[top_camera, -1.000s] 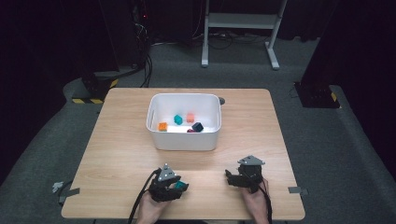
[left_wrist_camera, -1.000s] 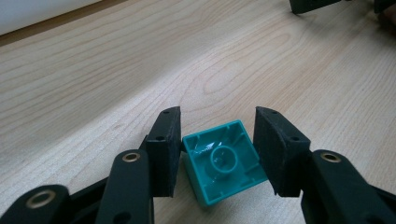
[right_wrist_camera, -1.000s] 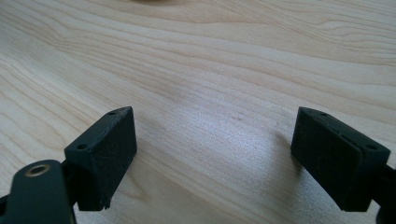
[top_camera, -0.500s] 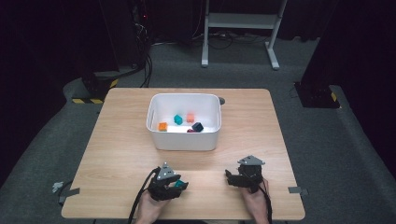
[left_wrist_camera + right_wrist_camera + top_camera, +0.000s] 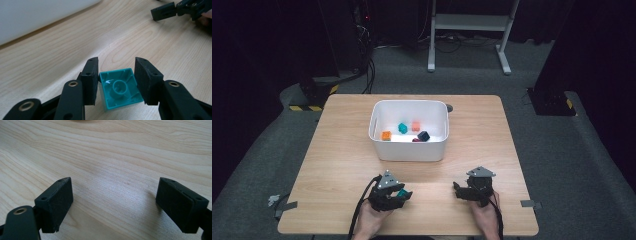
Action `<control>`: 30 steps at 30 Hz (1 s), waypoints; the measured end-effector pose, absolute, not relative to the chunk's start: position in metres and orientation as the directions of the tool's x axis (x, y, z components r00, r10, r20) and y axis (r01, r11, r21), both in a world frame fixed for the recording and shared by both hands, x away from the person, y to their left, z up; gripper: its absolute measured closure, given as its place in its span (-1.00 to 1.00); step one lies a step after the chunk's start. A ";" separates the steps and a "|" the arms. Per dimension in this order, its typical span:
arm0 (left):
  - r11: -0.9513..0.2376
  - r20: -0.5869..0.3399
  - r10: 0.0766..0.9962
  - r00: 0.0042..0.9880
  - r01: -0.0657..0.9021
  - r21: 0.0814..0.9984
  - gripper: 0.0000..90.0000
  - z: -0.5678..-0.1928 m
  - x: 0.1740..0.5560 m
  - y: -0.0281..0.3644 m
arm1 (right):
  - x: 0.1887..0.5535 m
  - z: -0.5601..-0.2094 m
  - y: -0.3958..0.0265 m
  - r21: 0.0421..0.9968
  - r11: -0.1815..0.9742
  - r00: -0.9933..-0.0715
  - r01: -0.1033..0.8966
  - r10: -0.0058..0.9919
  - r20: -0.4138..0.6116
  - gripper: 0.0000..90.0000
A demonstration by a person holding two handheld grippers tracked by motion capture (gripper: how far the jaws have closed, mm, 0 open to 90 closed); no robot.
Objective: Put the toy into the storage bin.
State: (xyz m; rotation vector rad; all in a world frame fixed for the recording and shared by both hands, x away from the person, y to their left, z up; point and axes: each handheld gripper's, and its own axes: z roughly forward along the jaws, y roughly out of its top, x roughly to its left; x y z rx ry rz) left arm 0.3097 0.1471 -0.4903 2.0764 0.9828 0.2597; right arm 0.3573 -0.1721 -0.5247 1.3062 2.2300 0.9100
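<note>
A teal brick [image 5: 119,88] sits between the pads of my left gripper [image 5: 116,65], hollow underside facing the camera, and both pads touch its sides. In the high view the left gripper [image 5: 401,194] is low over the table's near edge, left of centre, with the teal brick [image 5: 401,192] at its tip. My right gripper [image 5: 459,190] rests near the front right and points left. Its jaws [image 5: 115,185] stand wide apart over bare wood with nothing between them. One of the right gripper's fingers [image 5: 163,13] also appears far off in the left gripper view.
A white bin [image 5: 409,151] stands mid-table and holds an orange brick [image 5: 386,135], a second teal brick [image 5: 402,128], a salmon brick [image 5: 415,126] and a dark block [image 5: 423,135]. Its wall [image 5: 37,17] rises just beyond the left gripper. Bare wooden table [image 5: 337,165] surrounds the bin.
</note>
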 end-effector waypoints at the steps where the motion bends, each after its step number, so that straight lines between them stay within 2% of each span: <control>1: -0.369 -0.146 0.722 0.676 0.555 0.745 0.23 -0.489 0.310 0.148 | 0.357 -0.525 -0.172 0.705 0.352 -0.484 0.616 0.875 -0.014 -0.69; 18: -0.359 -0.133 0.704 0.698 0.511 0.781 0.26 -0.442 0.332 0.158 | 0.357 -0.525 -0.172 0.705 0.351 -0.484 0.616 0.875 -0.014 -0.69; 30: -0.341 -0.117 0.697 0.708 0.470 0.814 0.26 -0.393 0.358 0.160 | 0.357 -0.525 -0.172 0.705 0.352 -0.484 0.615 0.875 -0.014 -0.69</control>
